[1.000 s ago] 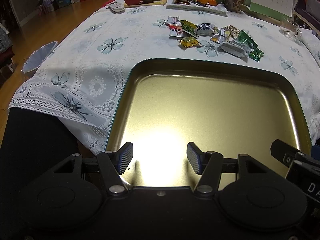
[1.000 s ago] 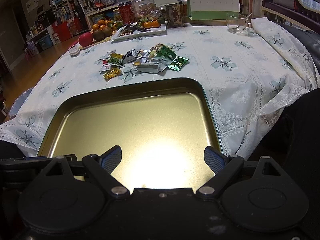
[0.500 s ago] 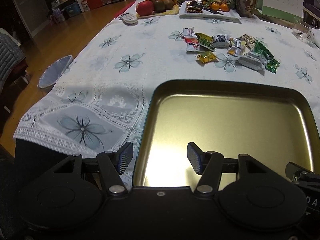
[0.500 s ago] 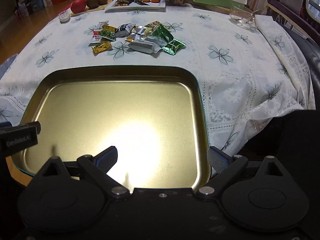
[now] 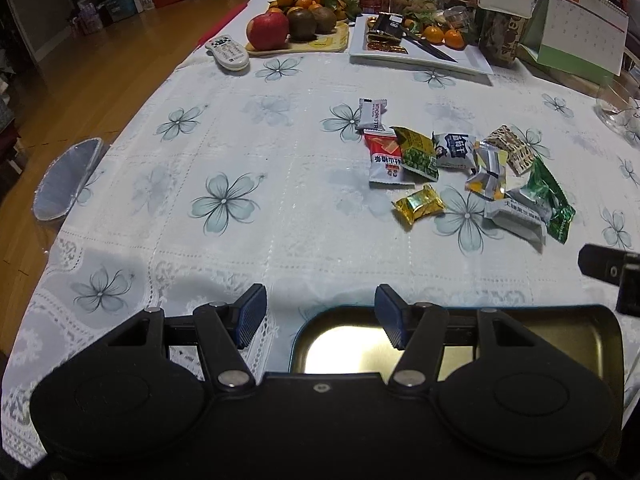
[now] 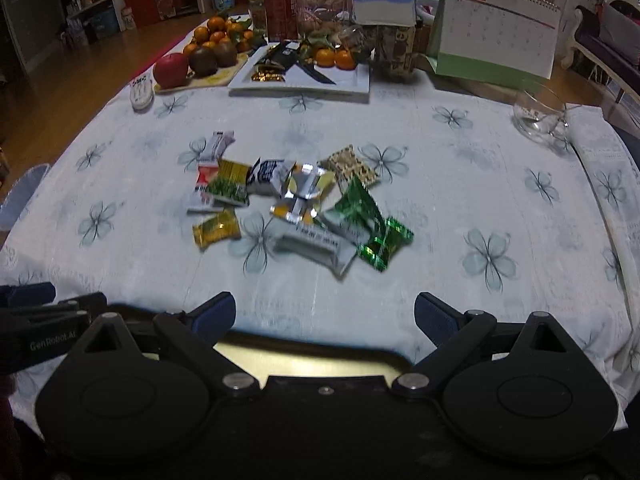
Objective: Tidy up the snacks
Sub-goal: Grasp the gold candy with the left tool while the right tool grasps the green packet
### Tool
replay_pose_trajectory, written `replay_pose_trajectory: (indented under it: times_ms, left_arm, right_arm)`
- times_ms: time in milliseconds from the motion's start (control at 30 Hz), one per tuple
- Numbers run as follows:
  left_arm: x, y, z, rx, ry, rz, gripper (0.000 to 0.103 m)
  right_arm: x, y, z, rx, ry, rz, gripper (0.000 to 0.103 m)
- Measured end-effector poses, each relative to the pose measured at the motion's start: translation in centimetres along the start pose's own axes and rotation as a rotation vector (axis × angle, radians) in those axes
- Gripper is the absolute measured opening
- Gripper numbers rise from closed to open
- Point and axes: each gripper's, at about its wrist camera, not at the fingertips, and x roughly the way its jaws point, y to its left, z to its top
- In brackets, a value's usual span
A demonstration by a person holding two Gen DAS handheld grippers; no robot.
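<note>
Several wrapped snacks lie in a loose heap (image 5: 464, 172) on the flowered tablecloth, mid-table; the heap also shows in the right wrist view (image 6: 296, 208). A gold metal tray (image 5: 560, 344) sits at the table's near edge, mostly under both grippers; its rim also shows in the right wrist view (image 6: 304, 360). My left gripper (image 5: 320, 316) is open and empty above the tray's far left corner. My right gripper (image 6: 324, 316) is open wide and empty above the tray's far edge, well short of the snacks.
At the table's far side stand a fruit board (image 5: 296, 28), a white plate with a knife (image 5: 420, 48), jars, a tissue box (image 6: 384, 0) and a desk calendar (image 6: 496, 28). A remote (image 5: 226, 54) lies far left. A glass bowl (image 6: 540, 116) stands at the right.
Both grippers have moved forward and tilted up from over the tray toward the snacks. The tray now shows only at the bottom. Both stay open.
</note>
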Motion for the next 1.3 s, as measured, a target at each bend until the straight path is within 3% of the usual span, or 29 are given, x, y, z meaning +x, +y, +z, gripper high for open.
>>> replay_pose_trajectory:
  times_ms: [133,200,300,400,500,667,800,1133,1233,1300]
  left_arm:
    - [1.9,-0.5,1.7,0.039,0.005,-0.038,0.062]
    - [2.7,-0.9,2.3,0.067,0.007,-0.069,0.062]
    - [3.9,-1.5,3.0,0.099,0.021,-0.116,0.056]
    - [4.9,-2.1,3.9,0.117,0.034,-0.158,0.053]
    - [5.9,-2.7,4.6,0.150,0.058,-0.193,0.048]
    - [7.4,-4.2,5.1,0.224,0.071,-0.218,0.048]
    - [8.2,-5.1,5.4,0.288,0.044,-0.222,0.048]
    - [10.7,-6.5,6.2,0.330,0.084,-0.229,0.048]
    - [10.8,-6.7,6.1,0.318,0.081,-0.246,0.049]
    - [10.8,-6.8,6.2,0.300,0.076,-0.239,0.044]
  right_arm:
    - [3.1,-1.8,2.4,0.008,-0.017,-0.033,0.099]
    - [5.2,-2.9,3.1,0.004,0.039,-0.055,0.082]
    - [7.3,-4.5,3.6,0.013,0.072,-0.078,0.067]
    - [8.5,-5.9,4.0,0.029,0.064,0.032,0.062]
    - [9.4,-6.1,4.2,0.011,0.044,0.115,0.061]
    - [11.3,-5.5,4.5,-0.045,0.026,0.168,0.062]
    - [13.5,-5.1,4.8,-0.077,0.045,0.174,0.063]
    - [16.1,-4.6,4.9,-0.111,0.033,0.189,0.069]
    - [15.8,-4.2,4.4,-0.148,0.020,0.176,0.060]
    - [15.6,-4.2,4.2,-0.146,0.016,0.188,0.047]
